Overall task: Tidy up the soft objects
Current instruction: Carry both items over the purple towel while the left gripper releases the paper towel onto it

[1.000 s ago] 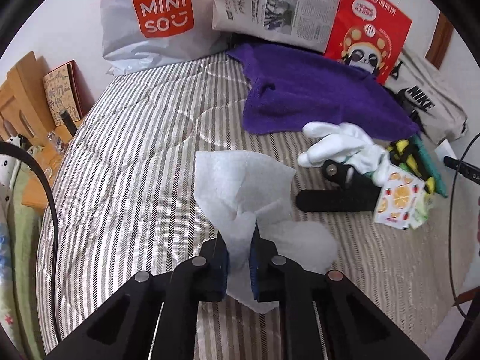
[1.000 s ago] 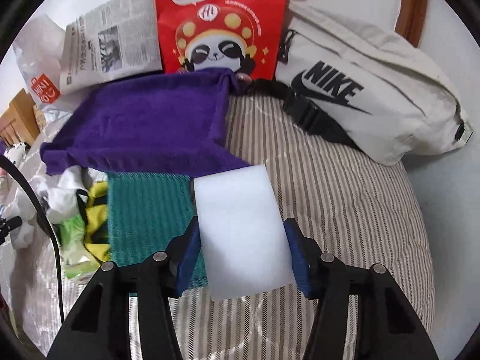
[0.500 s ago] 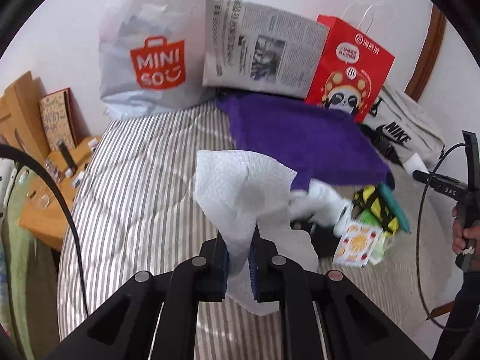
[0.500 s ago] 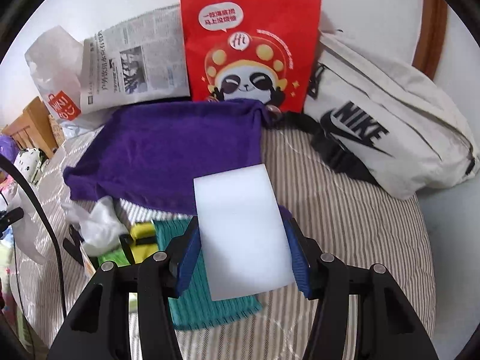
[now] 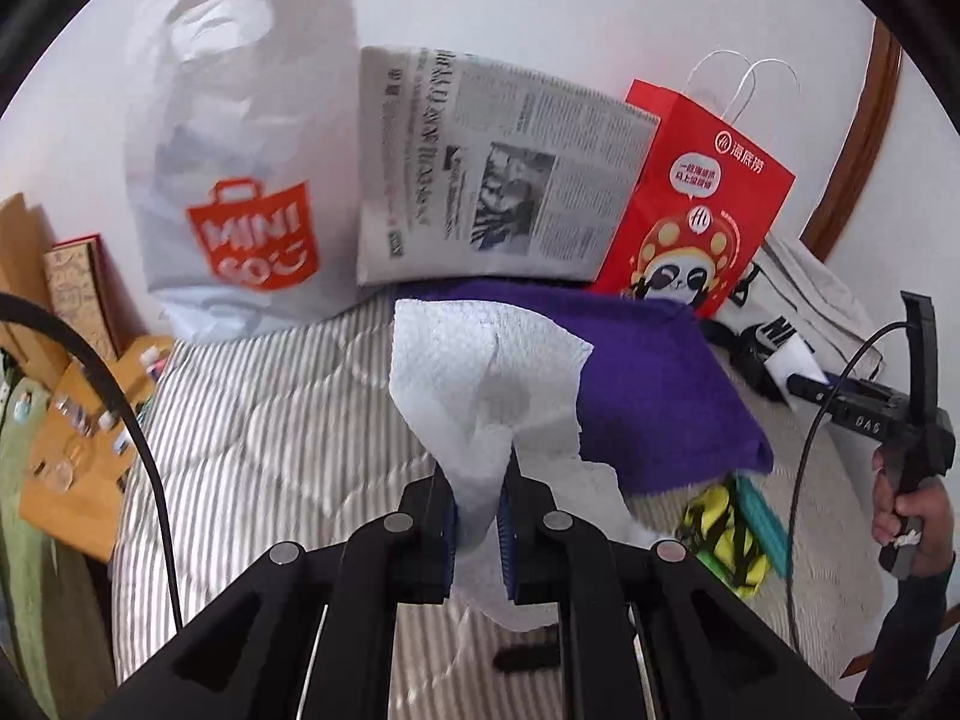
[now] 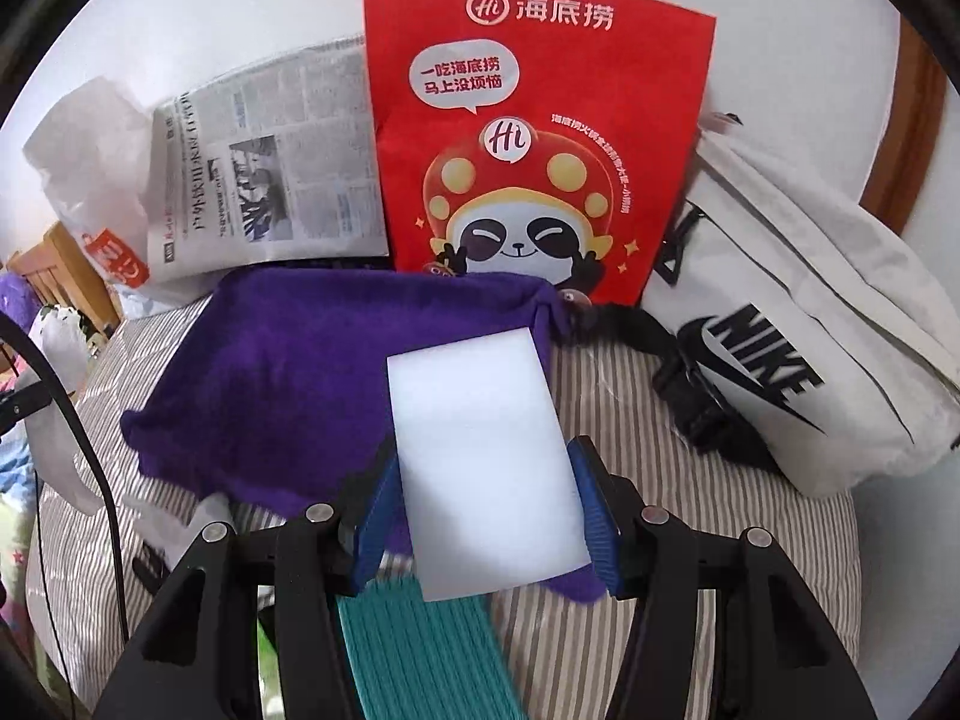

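Note:
My left gripper (image 5: 478, 504) is shut on a crumpled white paper towel (image 5: 486, 378), lifted above the striped bed. My right gripper (image 6: 483, 504) is shut on a flat white sponge block (image 6: 480, 456), its blue pads pressing both long sides. A purple towel (image 6: 312, 372) lies spread on the bed in front of both; it shows in the left view too as the purple towel (image 5: 648, 372). Under the right gripper lies a teal knitted cloth (image 6: 420, 648). Yellow-black fabric (image 5: 723, 534) lies at the towel's near edge. The right gripper's body (image 5: 864, 414), in a hand, shows at the left view's right edge.
Against the wall stand a white Miniso bag (image 5: 240, 180), a newspaper (image 5: 492, 174), a red panda paper bag (image 6: 534, 138) and a beige Nike bag (image 6: 798, 348). A wooden shelf (image 5: 72, 420) stands left of the bed. A black cable (image 5: 138, 450) hangs by the left gripper.
Both grippers have risen and tilted up while keeping their loads. The bags at the wall now fill more of each view; the white glove and tissue pack have dropped out of the left view.

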Demonstrator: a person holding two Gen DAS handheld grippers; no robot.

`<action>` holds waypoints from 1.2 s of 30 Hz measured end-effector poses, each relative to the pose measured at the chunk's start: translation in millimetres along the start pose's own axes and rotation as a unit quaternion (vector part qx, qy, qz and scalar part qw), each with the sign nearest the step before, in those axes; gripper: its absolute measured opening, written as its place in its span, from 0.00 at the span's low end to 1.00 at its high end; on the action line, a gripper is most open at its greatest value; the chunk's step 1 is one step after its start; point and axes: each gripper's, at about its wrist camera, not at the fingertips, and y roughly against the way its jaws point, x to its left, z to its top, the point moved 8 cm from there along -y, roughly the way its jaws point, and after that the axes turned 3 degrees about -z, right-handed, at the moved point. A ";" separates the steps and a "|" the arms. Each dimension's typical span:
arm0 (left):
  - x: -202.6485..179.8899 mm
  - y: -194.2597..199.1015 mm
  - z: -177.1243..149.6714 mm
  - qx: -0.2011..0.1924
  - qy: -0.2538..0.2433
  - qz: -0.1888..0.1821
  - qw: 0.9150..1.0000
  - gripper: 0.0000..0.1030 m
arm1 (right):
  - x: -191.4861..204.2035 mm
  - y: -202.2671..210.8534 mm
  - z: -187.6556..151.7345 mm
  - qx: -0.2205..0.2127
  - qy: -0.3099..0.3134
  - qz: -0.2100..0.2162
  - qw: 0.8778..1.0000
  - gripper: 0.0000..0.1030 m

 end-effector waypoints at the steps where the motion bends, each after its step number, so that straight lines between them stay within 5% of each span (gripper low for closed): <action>1: -1.5 -4.2 5.7 -0.001 0.001 -0.002 1.000 0.11 | -0.5 -4.4 3.8 0.001 -0.002 -0.001 1.000 0.53; 15: -18.8 -117.3 58.9 0.034 -0.004 -0.017 0.999 0.11 | 5.6 -88.5 38.1 0.034 -0.009 -0.013 0.999 0.53; 36: -28.4 -202.9 43.8 0.111 -0.038 0.014 0.993 0.11 | 11.6 -165.6 40.1 0.093 -0.001 -0.010 0.996 0.53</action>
